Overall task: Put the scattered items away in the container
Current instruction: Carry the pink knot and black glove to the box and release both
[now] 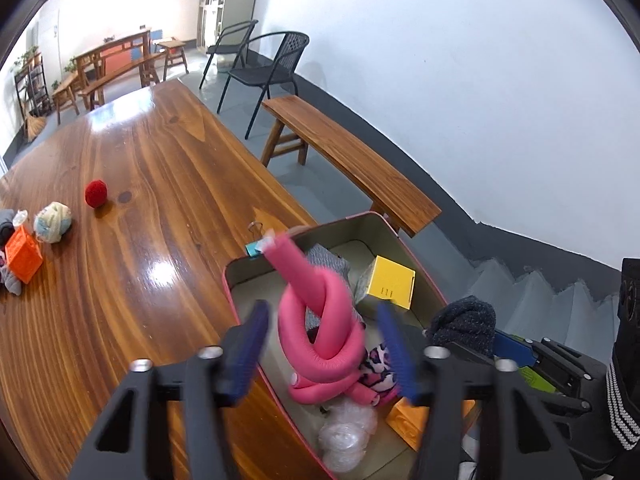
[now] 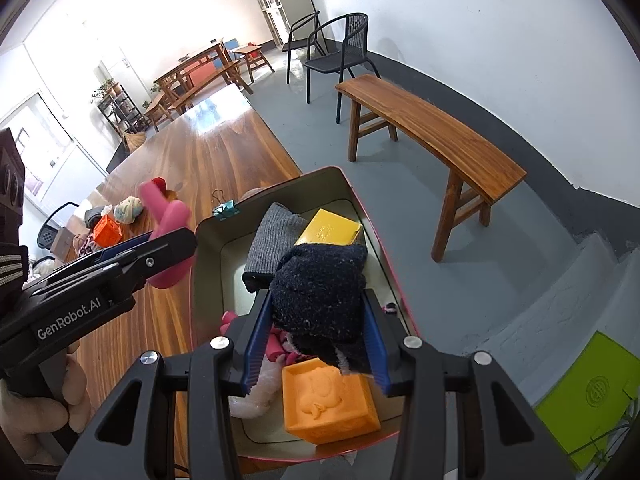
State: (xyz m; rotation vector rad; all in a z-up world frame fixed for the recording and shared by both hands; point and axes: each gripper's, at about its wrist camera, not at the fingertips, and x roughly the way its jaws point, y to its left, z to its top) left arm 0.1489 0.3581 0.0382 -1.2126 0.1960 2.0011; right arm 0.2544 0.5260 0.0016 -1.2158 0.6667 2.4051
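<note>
A pink-rimmed tin container [image 1: 240, 276] [image 2: 208, 224] stands at the table's near right corner. It holds a yellow box [image 1: 390, 282] [image 2: 328, 232], a grey knit [image 2: 272, 240], an orange block [image 2: 328, 400] and clear wrap [image 1: 346, 436]. My left gripper [image 1: 320, 344] is open, with a knotted pink foam tube [image 1: 316, 320] between its fingers over the container; the tube shows blurred. My right gripper [image 2: 316, 344] is shut on a dark navy sock [image 2: 320, 292] [image 1: 464, 324] above the container.
On the wooden table [image 1: 140, 200] lie a red yarn ball [image 1: 96, 193], a cream yarn ball [image 1: 53, 222], an orange box [image 1: 24, 254] and a binder clip [image 1: 254, 246]. A wooden bench [image 1: 348, 160] and black chairs [image 1: 272, 68] stand beyond. A green box [image 2: 592, 396] lies on the floor.
</note>
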